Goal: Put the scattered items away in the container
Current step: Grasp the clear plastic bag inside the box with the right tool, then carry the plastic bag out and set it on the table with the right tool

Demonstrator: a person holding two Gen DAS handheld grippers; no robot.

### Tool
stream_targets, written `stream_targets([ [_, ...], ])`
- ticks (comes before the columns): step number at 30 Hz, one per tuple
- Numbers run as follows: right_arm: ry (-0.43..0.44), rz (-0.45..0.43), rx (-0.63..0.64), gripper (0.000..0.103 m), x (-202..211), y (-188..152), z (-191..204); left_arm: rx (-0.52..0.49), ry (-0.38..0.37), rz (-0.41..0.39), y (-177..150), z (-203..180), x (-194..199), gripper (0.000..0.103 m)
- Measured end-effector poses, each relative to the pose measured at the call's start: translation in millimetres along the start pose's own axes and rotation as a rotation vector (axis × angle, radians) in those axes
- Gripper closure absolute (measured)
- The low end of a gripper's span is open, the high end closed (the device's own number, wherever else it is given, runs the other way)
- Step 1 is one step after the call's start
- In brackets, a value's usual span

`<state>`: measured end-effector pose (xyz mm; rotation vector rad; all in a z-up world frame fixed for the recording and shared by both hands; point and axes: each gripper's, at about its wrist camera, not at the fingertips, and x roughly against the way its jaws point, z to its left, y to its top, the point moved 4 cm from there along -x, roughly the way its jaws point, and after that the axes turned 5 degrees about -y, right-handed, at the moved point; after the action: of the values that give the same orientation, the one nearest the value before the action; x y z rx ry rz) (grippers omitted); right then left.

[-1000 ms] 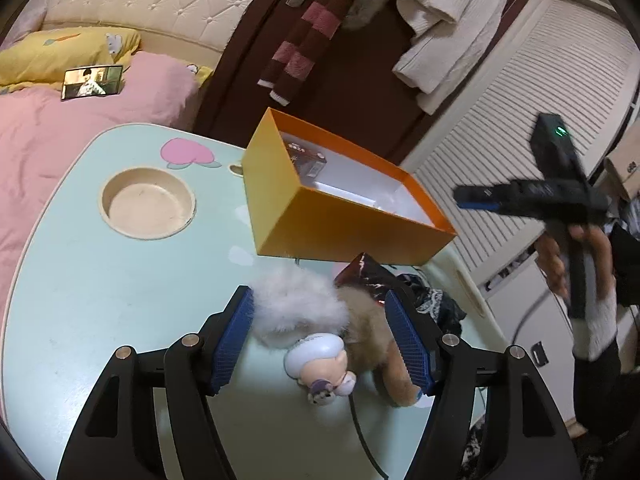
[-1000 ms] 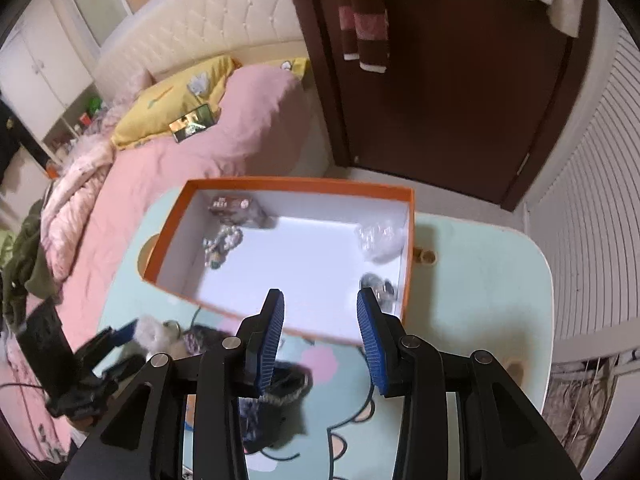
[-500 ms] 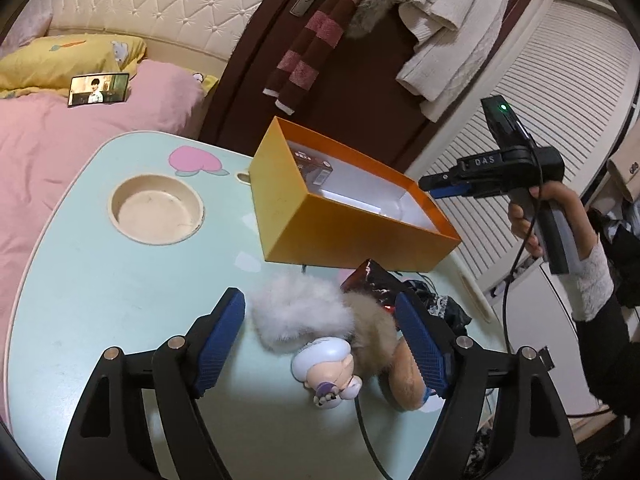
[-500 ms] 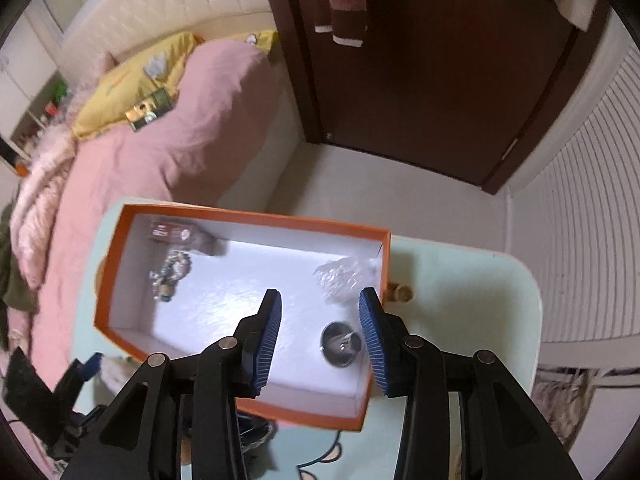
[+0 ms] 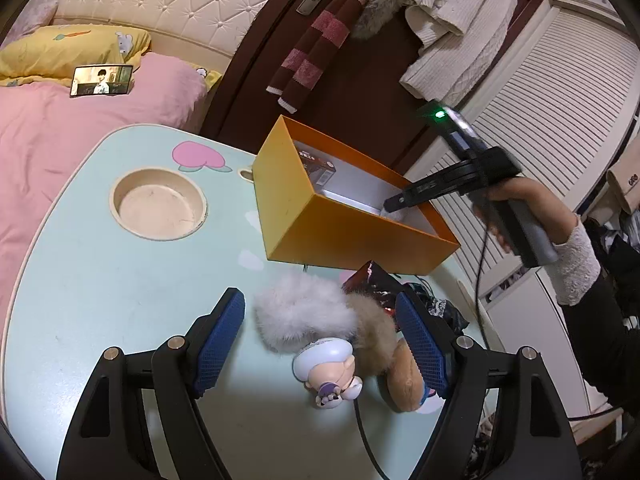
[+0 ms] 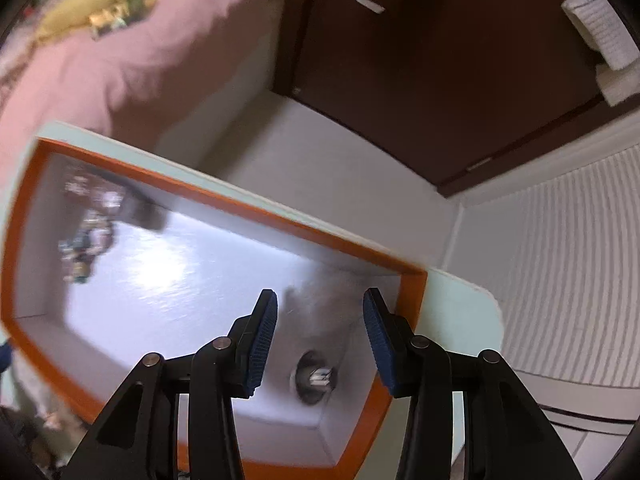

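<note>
Left gripper [image 5: 320, 336] jaws wide apart, straddling fluffy plush toy [image 5: 320, 320] on pale green table [image 5: 100, 280]; pads clear of fur on left side, right pad close against brown fur, contact unclear. Small figurine [image 5: 328, 372] lies just in front of plush. Dark packet [image 5: 374, 284] behind it. Further back, orange box [image 5: 320, 224], holding small dark carton [image 5: 318, 164]. Right gripper [image 6: 320, 332] points down into box, jaws partly apart, gripping nothing; round metal item [image 6: 316, 376] on box floor below. Pink bed [image 5: 60, 128] beyond.

A home bedroom: pink-quilted bed [image 5: 80, 128], tufted headboard [image 5: 160, 4] (clothes on door [image 5: 452, 36]).
</note>
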<state>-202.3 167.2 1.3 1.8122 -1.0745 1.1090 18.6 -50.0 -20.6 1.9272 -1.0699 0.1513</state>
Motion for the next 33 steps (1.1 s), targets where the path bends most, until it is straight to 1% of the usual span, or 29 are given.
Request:
stream_targets([
  [1, -0.010, 0.010, 0.009, 0.062, -5, 0, 2, 0.001, -0.002, 0.002, 0, 0, 0, 0.025],
  [2, -0.020, 0.019, 0.020, 0.069, -10, -1, 4, 0.004, -0.004, 0.006, 0, 0, -1, 0.025],
  [4, -0.029, -0.016, 0.029, 0.071, -10, -1, 8, 0.010, -0.006, 0.007, 1, 1, -1, 0.025],
  [6, -0.012, -0.037, 0.021, 0.075, -8, -1, 6, 0.016, -0.004, 0.003, 1, 2, 0, 0.025],
  [9, 0.092, -0.068, -0.022, 0.075, 7, -7, 4, 0.025, -0.008, -0.001, 1, 3, 1, 0.025],
  [12, 0.162, -0.139, -0.059, 0.075, 31, -18, -1, 0.027, -0.008, -0.003, 2, 3, 1, 0.025],
  [14, 0.258, -0.198, -0.087, 0.075, 53, -29, -1, 0.025, -0.015, -0.004, 2, 2, 1, 0.025],
  [16, 0.397, -0.255, -0.104, 0.075, 77, -46, 3, 0.032, -0.017, -0.007, 2, 4, 1, 0.025],
  [18, 0.503, -0.288, -0.103, 0.075, 95, -64, 10, 0.053, -0.028, -0.017, 3, 6, 3, 0.025],
  [19, 0.556, -0.300, -0.098, 0.074, 102, -75, 15, 0.068, -0.038, -0.022, 4, 8, 4, 0.025],
  [22, 0.667, -0.302, -0.097, 0.074, 109, -98, 31, 0.116, -0.063, -0.027, 6, 15, 6, 0.025],
  [25, 0.722, -0.298, -0.114, 0.074, 98, -116, 42, 0.152, -0.072, -0.044, 7, 20, 8, 0.025],
  [27, 0.734, -0.290, -0.145, 0.074, 87, -125, 52, 0.169, -0.074, -0.057, 8, 23, 10, 0.024],
  [30, 0.753, -0.304, -0.183, 0.074, 79, -140, 51, 0.189, -0.068, -0.066, 9, 27, 10, 0.024],
  [33, 0.759, -0.323, -0.195, 0.073, 74, -151, 48, 0.204, -0.058, -0.075, 9, 30, 11, 0.024],
])
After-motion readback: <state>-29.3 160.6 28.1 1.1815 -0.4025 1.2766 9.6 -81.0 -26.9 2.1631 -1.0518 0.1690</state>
